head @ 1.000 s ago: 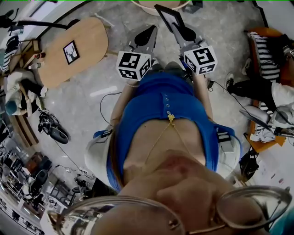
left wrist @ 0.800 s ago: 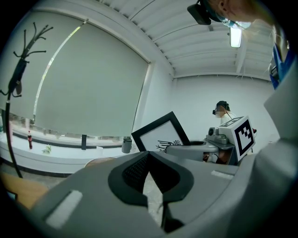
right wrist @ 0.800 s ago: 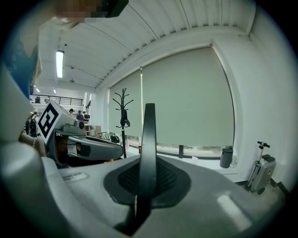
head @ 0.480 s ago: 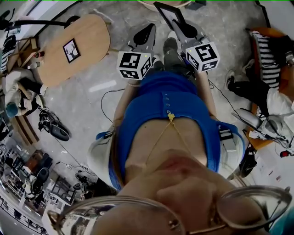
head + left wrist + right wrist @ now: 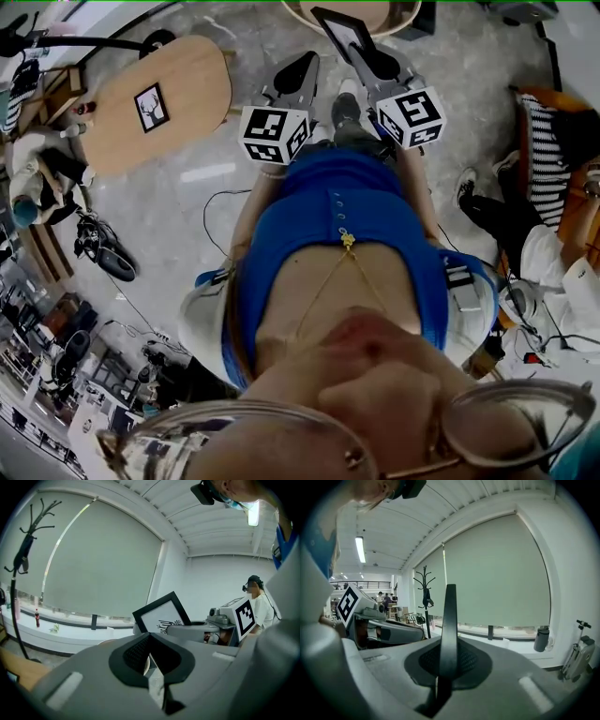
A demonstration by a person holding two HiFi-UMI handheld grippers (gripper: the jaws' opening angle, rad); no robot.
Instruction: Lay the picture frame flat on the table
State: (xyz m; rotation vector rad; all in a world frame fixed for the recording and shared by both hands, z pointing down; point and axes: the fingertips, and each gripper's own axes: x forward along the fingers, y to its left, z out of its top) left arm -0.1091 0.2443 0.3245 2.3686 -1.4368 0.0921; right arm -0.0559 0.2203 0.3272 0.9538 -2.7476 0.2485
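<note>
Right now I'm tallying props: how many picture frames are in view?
2. One picture frame is clamped in the right tongs, up top; a second frame lies on the wooden table at left. More may be hidden behind the person.

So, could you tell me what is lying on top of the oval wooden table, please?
One black-framed deer picture lies flat near the middle of the oval wooden table. Anything beneath that frame or under the tabletop is covered.
</note>
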